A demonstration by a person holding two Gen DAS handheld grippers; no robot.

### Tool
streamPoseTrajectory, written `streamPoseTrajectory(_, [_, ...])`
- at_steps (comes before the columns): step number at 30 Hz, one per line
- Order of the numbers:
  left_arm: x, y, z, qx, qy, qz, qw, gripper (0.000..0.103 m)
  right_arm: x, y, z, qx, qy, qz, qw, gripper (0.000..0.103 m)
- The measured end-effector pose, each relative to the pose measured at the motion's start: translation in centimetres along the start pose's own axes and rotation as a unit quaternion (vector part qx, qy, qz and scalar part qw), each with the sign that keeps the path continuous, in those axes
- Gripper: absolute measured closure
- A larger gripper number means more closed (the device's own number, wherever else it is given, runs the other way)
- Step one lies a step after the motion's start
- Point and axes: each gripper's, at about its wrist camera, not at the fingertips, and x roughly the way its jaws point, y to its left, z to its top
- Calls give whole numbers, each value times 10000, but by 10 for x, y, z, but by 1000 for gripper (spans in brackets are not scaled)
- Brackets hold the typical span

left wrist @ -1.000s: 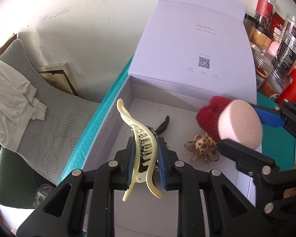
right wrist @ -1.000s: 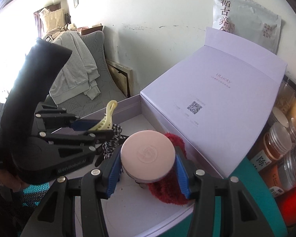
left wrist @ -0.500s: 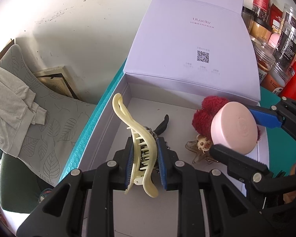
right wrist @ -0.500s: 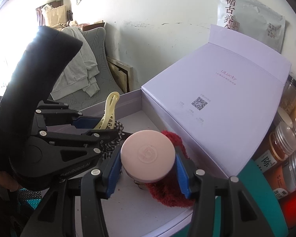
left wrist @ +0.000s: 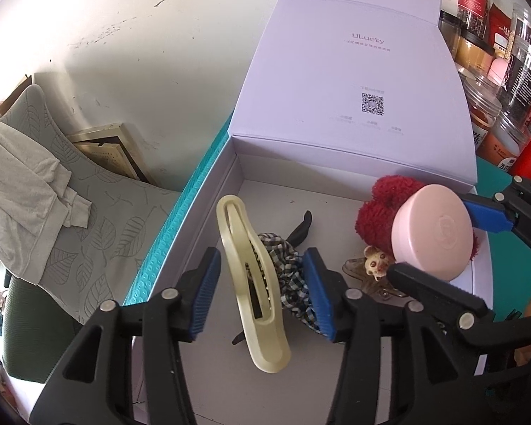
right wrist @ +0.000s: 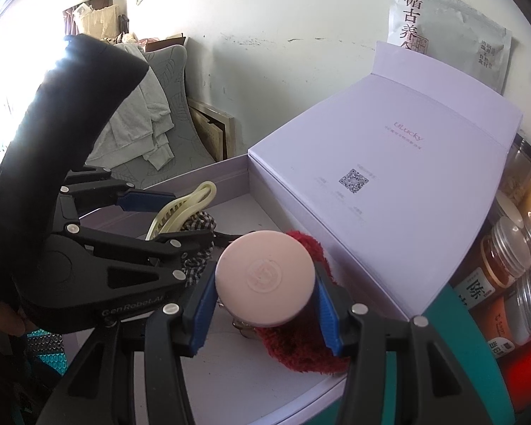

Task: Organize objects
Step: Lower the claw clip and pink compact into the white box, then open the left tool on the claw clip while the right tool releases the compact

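Observation:
A cream hair claw rests in the open lilac box, leaning on a checked scrunchie. My left gripper straddles the claw with its jaws opening; both blue pads stand clear of it. My right gripper is shut on a round pink compact and holds it over the box's right side, above a red fuzzy scrunchie. From the left wrist view, the compact shows at the right. A black clip and a small clip with a mouse figure also lie inside.
The box lid stands tilted back against the wall. Several jars crowd the right of the teal mat. A grey chair with draped clothes and a picture frame stand left. A printed pouch hangs behind the lid.
The left jaws have come apart and let go of the cream hair claw, which has tipped over from upright onto the checked scrunchie. The right gripper still holds the pink compact in place.

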Motion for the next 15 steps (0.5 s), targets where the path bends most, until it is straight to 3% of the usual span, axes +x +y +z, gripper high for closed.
streamPoseTrajectory(15, [-3, 8, 3, -117, 49, -4, 9999, 46, 3, -4, -4, -32, 174, -100, 9998, 42])
